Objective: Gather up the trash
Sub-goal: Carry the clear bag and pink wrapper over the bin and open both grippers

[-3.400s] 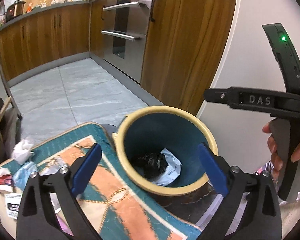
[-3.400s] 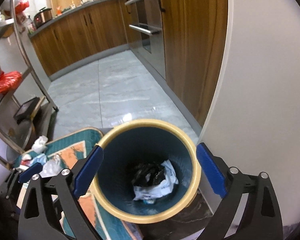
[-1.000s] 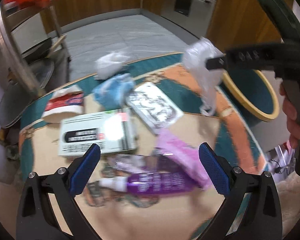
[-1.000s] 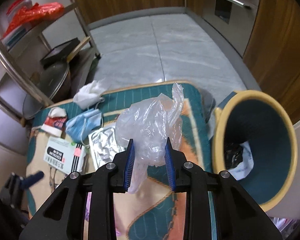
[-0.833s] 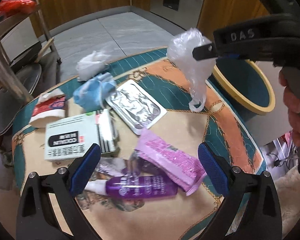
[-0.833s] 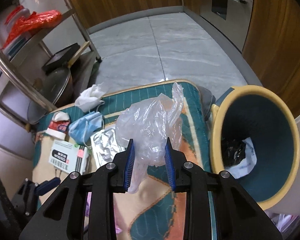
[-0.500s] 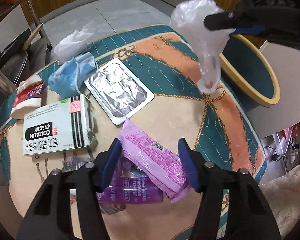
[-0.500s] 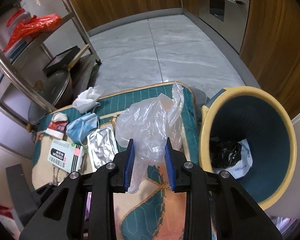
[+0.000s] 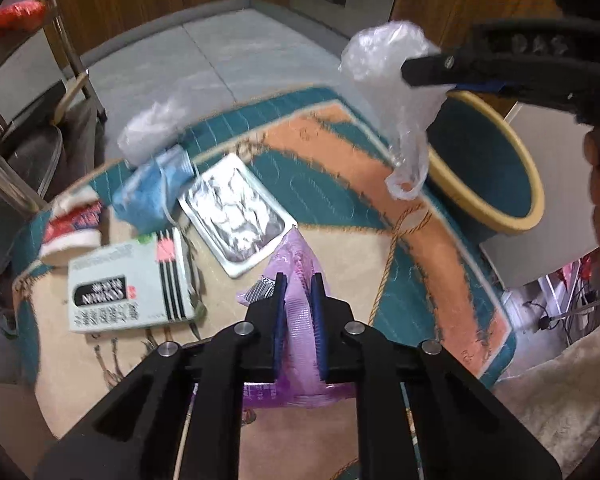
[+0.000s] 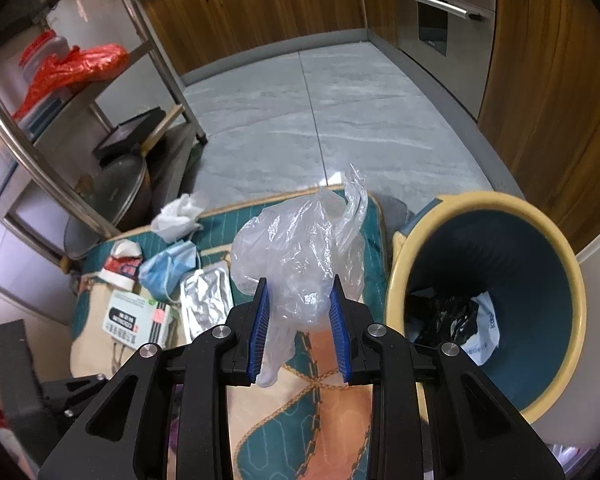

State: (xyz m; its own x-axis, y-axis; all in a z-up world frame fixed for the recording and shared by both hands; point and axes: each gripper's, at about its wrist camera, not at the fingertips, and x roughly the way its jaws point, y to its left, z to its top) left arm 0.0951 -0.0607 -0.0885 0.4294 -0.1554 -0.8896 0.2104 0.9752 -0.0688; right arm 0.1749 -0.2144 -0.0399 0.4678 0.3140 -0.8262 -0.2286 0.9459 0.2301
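left gripper (image 9: 298,308) tilted down pinching purple packet (image 9: 296,320)

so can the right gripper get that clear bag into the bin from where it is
Probably yes: the right gripper holds the clear bag in the air, and the bin stands open-mouthed just beside it, nothing between.

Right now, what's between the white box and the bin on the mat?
Left wrist view: foil tray, then bare mat, between white box and bin.

One bin (image 10: 396,280), one mask (image 9: 148,192)
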